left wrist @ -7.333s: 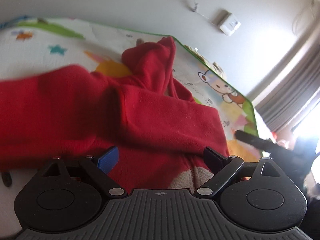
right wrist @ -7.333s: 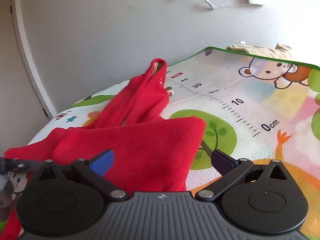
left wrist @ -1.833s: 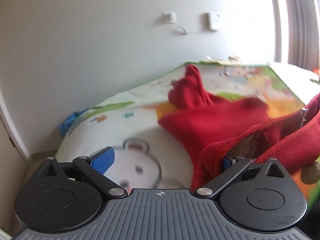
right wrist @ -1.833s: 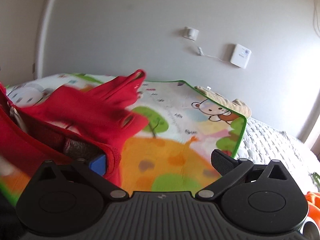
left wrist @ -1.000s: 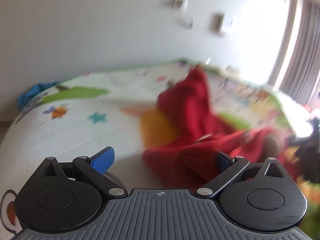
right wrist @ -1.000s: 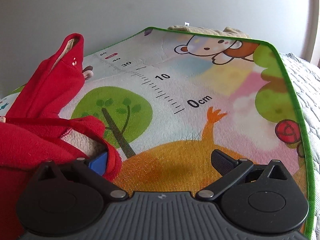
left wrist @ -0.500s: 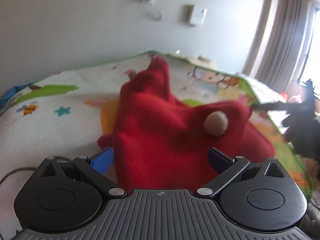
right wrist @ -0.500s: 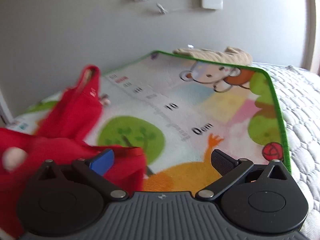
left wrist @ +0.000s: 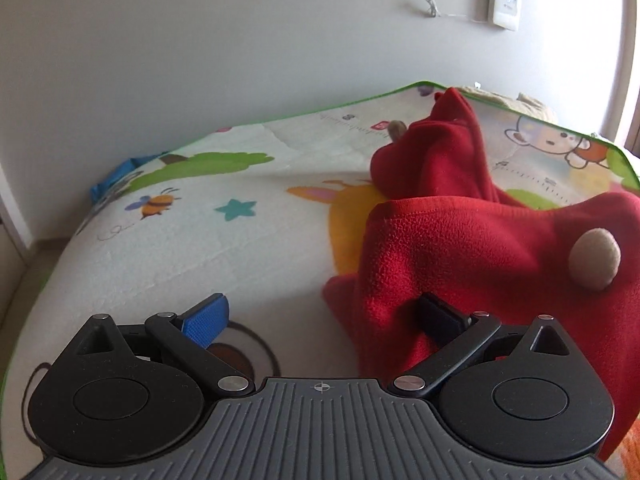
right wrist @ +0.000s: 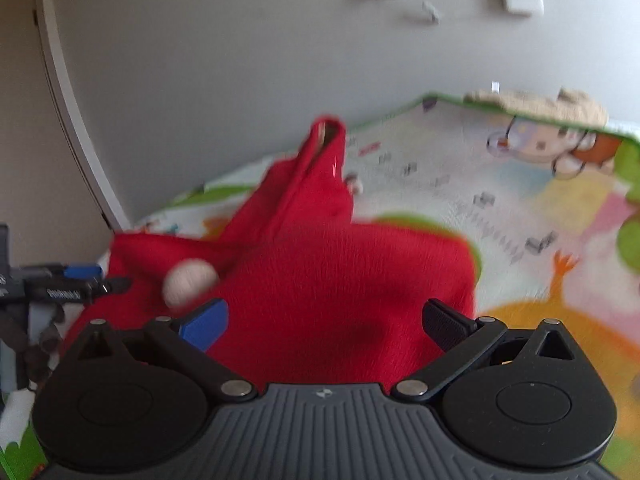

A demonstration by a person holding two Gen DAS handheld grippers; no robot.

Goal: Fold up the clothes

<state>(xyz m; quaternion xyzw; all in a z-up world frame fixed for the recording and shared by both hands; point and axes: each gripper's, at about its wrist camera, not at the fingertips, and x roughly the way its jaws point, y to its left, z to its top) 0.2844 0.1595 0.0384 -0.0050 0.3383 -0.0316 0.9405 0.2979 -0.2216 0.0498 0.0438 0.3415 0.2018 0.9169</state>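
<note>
A red fleece garment [left wrist: 472,248] lies folded on the play mat [left wrist: 224,248], its hood end [left wrist: 440,156] pointing at the wall and a beige pompom [left wrist: 595,258] on top. My left gripper [left wrist: 322,318] is open at the garment's left edge, with the black fingertip [left wrist: 440,316] against the fleece and the blue one over bare mat. In the blurred right wrist view, my right gripper [right wrist: 326,322] hangs open just above the red garment [right wrist: 340,280], with the pompom [right wrist: 190,282] near its blue pad. The left gripper [right wrist: 76,284] shows at that view's left edge.
The cartoon-print play mat [right wrist: 540,208] covers a bed against a grey wall. A beige cloth [right wrist: 540,106] lies at the mat's far edge, and something blue [left wrist: 116,176] at its left corner. Wall plates [left wrist: 506,6] hang above.
Both grippers held the garment's edge wide-jawed 1.8 s ago, laid it over and now hold nothing. In the last half second my left gripper shifted to the garment's left edge and my right moved left over it.
</note>
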